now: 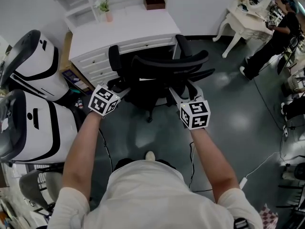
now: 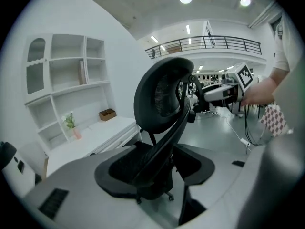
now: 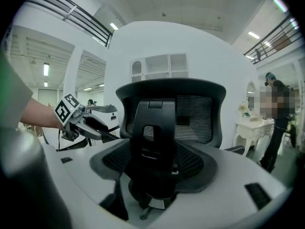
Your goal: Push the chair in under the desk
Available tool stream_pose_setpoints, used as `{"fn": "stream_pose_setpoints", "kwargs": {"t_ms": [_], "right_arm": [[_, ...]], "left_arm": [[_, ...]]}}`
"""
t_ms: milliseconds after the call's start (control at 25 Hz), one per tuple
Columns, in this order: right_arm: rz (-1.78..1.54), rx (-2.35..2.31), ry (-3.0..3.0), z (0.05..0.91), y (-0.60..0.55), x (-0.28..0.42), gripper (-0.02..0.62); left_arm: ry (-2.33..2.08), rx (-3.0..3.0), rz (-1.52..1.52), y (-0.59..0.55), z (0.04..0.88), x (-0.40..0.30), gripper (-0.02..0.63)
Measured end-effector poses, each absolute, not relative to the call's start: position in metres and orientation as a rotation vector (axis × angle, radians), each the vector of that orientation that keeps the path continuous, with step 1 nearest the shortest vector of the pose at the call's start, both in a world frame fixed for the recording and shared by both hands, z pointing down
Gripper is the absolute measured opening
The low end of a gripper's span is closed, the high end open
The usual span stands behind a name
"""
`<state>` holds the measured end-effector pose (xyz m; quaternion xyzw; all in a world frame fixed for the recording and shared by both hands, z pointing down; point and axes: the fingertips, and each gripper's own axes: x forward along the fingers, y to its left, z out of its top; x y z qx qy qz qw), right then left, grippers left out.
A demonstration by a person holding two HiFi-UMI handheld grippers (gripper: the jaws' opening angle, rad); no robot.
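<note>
A black mesh office chair (image 1: 157, 75) stands on the grey floor with its seat partly under the white desk (image 1: 128, 30) and its back toward me. My left gripper (image 1: 121, 86) reaches the left edge of the backrest, and my right gripper (image 1: 175, 93) reaches its right side. In the left gripper view the chair (image 2: 162, 128) is seen side-on between the wide jaws of the left gripper (image 2: 159, 175). The right gripper view looks straight at the backrest (image 3: 164, 123) past the right gripper (image 3: 157, 175). Both sets of jaws stand wide, and no pad visibly presses on the chair.
Two white and black pod-like machines (image 1: 33, 66) (image 1: 33, 128) stand close on the left. A white dressing table (image 1: 245, 23) with a person (image 1: 271, 42) beside it is at the far right. A potted plant (image 1: 106, 11) and a brown box (image 1: 154, 2) sit on the desk. Cables (image 1: 257, 168) trail on the floor.
</note>
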<state>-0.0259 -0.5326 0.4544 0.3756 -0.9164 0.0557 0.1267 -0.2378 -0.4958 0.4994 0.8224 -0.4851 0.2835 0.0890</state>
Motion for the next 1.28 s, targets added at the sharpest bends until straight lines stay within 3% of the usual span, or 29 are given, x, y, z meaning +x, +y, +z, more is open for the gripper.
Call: {"fn": "stream_pose_setpoints", "kwargs": {"t_ms": [360, 560, 640, 800, 1280], "right_arm": [[0.148, 1.111, -2.674, 0.452, -0.498, -0.009, 0.290], [0.174, 1.132, -2.671, 0.449, -0.464, -0.003, 0.287], [0.157, 1.134, -2.671, 0.447, -0.448, -0.001, 0.234], [0.105, 1.125, -2.658, 0.446, -0.407, -0.001, 0.023], [0.225, 1.039, -2.669, 0.458, -0.224, -0.009, 0.005]], "left_arm": [[-1.507, 2.458, 0.615, -0.452, 0.470, -0.219, 0.183], [-1.535, 2.458, 0.500, -0.413, 0.455, -0.204, 0.100], [-1.539, 2.467, 0.478, -0.395, 0.451, -0.197, 0.034], [-1.485, 2.476, 0.408, -0.350, 0.445, -0.183, -0.005], [-1.360, 2.484, 0.333, -0.164, 0.443, -0.167, -0.005]]}}
